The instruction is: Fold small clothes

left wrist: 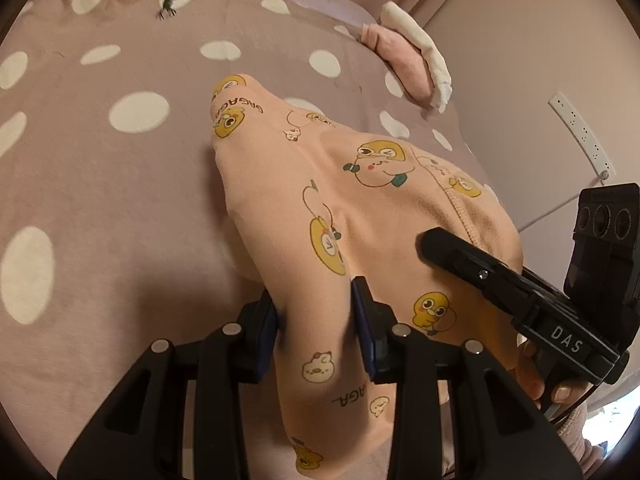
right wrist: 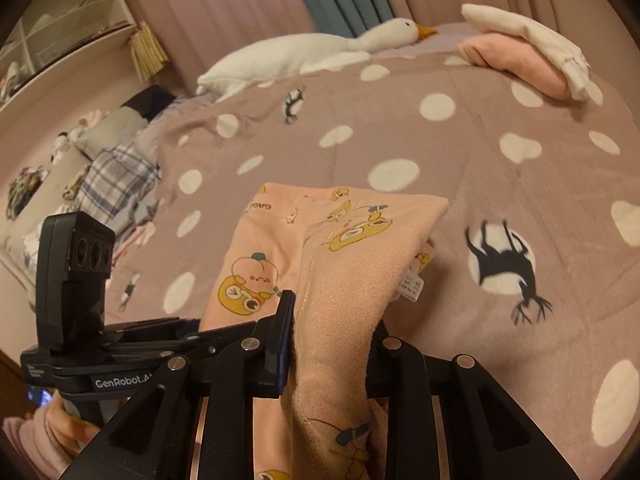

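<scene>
Between both tools' pads: peach garment [left wrist: 320,216], pinched, above bedspread [left wrist: 120,184].

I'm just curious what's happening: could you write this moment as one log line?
step: fold | left gripper: shut on peach garment | right gripper: shut on peach garment | near edge raised off polka-dot bedspread

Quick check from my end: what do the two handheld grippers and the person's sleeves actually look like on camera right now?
Both are matte black plastic with silver rivets and dark blue pads on the fingers. The left gripper body, seen from the right wrist, reads "GenRobot.AI" and carries a black three-lens block. The right gripper, seen from the left wrist, bears "DAS" in white, the same block, and a thin dark cable. The sleeve at each wrist is fuzzy pink.
</scene>
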The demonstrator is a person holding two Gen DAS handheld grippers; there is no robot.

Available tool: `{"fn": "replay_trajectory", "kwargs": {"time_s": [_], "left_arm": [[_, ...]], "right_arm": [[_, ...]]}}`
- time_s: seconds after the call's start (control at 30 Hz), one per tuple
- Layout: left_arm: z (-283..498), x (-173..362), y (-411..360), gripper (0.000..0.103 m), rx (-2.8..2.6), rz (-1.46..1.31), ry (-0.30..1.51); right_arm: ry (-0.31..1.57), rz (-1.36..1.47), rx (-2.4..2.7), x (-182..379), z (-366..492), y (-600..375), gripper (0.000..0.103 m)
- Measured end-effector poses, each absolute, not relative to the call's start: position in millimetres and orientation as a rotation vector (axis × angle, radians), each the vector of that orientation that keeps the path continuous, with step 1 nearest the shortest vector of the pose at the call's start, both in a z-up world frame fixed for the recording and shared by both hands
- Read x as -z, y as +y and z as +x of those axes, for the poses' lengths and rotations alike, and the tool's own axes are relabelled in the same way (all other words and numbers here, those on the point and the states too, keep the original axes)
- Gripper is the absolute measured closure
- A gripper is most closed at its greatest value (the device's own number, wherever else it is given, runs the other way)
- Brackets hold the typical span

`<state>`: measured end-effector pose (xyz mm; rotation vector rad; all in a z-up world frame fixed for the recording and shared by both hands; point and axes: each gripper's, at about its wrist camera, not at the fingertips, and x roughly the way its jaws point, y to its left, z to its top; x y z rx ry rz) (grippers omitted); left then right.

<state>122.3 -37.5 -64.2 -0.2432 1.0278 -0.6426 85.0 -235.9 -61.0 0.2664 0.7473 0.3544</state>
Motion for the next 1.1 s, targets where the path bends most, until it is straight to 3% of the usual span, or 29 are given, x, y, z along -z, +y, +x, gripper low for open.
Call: {"fn": "replay_trajectory", "kwargs": {"time_s": [0.53,1.1], "left_arm": [[149,55,22,0.068,0.522,-0.252,0.979],[188,83,43,0.069,0.453,-0.260,1.034]], "right_arm": [[0.719,0.227,-0.452,52,122,-173,0.076],[0.791,0.226,-0.457,75,161,-148,0.076]]}}
